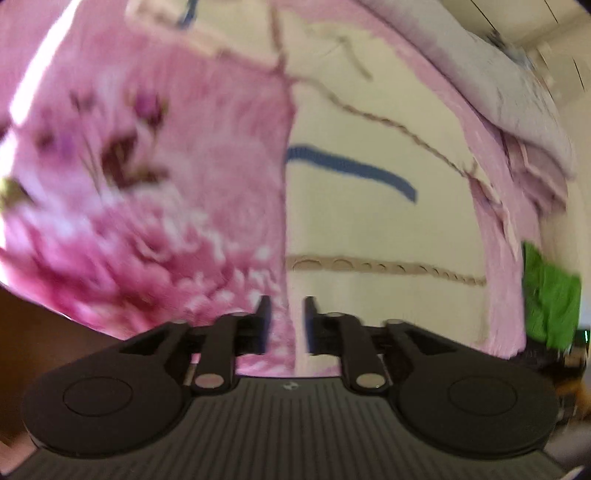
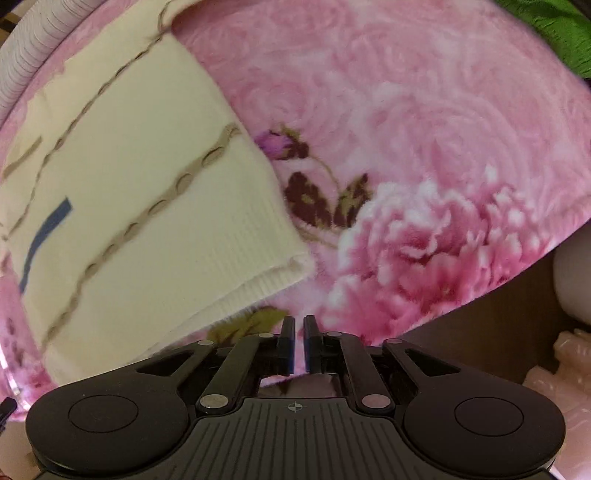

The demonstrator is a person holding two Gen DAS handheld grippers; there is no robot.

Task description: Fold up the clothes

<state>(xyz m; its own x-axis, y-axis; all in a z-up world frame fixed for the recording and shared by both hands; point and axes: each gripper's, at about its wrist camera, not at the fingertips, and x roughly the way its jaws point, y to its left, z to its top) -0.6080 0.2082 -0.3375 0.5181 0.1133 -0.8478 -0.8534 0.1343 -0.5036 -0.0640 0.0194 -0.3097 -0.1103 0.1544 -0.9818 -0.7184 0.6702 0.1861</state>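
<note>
A cream knit garment (image 1: pixel 369 221) with tan stitched lines and a blue stripe lies flat on a pink flowered blanket (image 1: pixel 147 184). The left wrist view is blurred. My left gripper (image 1: pixel 287 321) hovers over the garment's left edge near its hem, fingers a little apart with nothing clearly clamped. In the right wrist view the same garment (image 2: pixel 129 166) fills the left side, its ribbed hem corner pointing toward me. My right gripper (image 2: pixel 299 339) is shut and empty, just off that corner over the blanket (image 2: pixel 424 147).
A green cloth (image 1: pixel 550 295) lies at the blanket's far side, also seen as the green cloth (image 2: pixel 554 29) at top right. Pale grey bedding (image 1: pixel 498 74) is piled beyond the garment. The blanket's edge drops to brown floor (image 2: pixel 480 332) at right, with pale objects (image 2: pixel 572 288) there.
</note>
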